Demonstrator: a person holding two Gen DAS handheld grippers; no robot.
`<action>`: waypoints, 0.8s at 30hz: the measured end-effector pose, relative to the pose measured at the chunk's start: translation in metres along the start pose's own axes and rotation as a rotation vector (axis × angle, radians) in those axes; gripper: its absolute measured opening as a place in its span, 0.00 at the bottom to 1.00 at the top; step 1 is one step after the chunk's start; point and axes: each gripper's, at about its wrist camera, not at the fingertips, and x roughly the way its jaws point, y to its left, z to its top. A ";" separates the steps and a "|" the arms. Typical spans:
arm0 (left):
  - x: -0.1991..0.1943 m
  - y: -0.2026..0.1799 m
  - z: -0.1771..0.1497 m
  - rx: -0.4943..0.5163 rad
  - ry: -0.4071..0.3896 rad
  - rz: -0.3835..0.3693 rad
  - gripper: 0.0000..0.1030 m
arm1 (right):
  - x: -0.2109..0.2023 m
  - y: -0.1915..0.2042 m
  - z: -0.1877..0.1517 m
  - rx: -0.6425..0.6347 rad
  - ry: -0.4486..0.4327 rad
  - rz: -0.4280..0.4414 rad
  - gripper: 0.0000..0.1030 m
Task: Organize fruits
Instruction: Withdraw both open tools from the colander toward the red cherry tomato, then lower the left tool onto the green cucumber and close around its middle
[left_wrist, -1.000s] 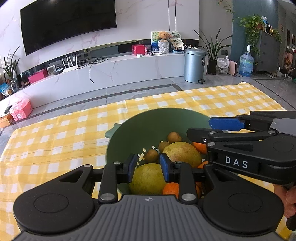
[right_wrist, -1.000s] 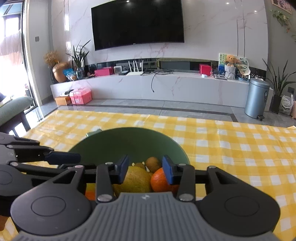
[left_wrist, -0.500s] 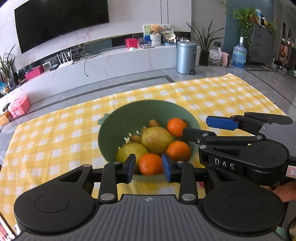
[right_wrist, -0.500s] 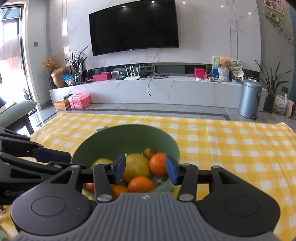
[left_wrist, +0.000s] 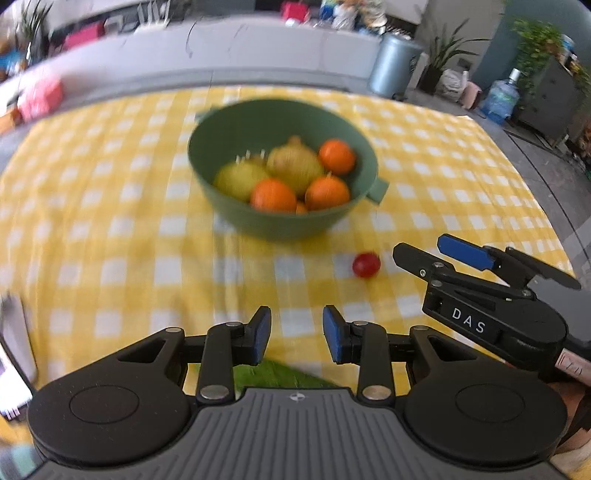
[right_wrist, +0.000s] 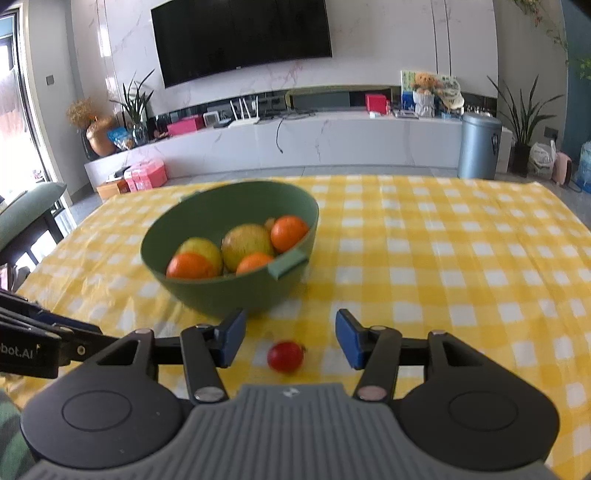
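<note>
Fruit sits mostly in the green bowl ahead of both your grippers: three oranges and two yellow-green pears heaped inside it. One small red fruit, roundish with its slightly longer axis lying across your right gripper's view, rests alone on the yellow checked tablecloth. It lies on the cloth just ahead of your right gripper, in line with the gap between the blue pads but touching neither. The bowl's tab handle points toward your right gripper and a little to its right.

Beyond and to the right of that gripper the cloth runs bare to the far table edge. To its left, the bowl stands close.

Your right gripper's jaws are opening, with nothing pressed between them, and it tilts moderately down at the cloth. Your left gripper points more steeply down, its jaws set a modest way apart over bare cloth and holding nothing. From it, the red fruit lies ahead and to the right, between it and your right gripper. A green leafy thing shows just under its pads; you cannot tell what it is.
</note>
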 end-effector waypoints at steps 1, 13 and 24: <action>0.003 0.001 -0.002 -0.019 0.016 0.004 0.38 | 0.000 0.000 -0.002 0.001 0.009 0.002 0.50; 0.024 0.018 -0.022 -0.246 0.110 0.044 0.53 | 0.015 -0.020 -0.013 0.095 0.108 0.023 0.50; 0.040 0.027 -0.026 -0.424 0.157 0.049 0.57 | 0.020 -0.026 -0.015 0.142 0.140 0.068 0.51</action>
